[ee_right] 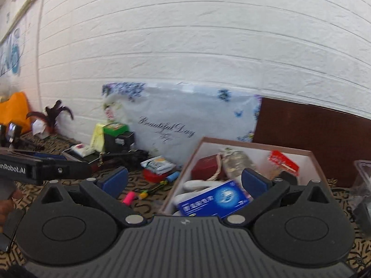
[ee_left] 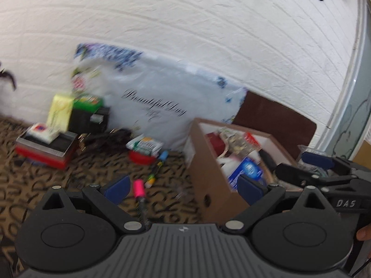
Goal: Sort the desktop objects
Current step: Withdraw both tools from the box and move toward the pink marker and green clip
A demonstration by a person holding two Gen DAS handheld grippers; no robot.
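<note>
**Left wrist view: both grippers empty beside the half-filled box**

Left wrist cam, landmark = cardboard box. Left gripper has pads wide apart w/ nothing between them; it hangs over the patterned cloth just left of the box's near corner. Right gripper is spread as wide as it goes, also empty, above the box's near edge; the blue carton lies inside the box under its gap, not gripped.

Why things sit so, as I read it: the box is the collecting bin. It already holds the blue carton, a red case and a red packet, so sorting looks partway done. Loose items left of the box are prob. still to go: pink highlighter closest, then a yellow-tipped marker, a blue-capped pen and a red tin w/ a packet on top. Further left, a red-and-grey tray w/ small boxes stacked behind it.

Edges and room: the box's left wall stands tall, so anything lifted from the left prob. has to clear that rim. Cloth between highlighter and box is open. Behind the box a printed plastic bag leans on the wall, leaving little room at the back. Right of the box, a clear container sits near; tight on that side.
</note>
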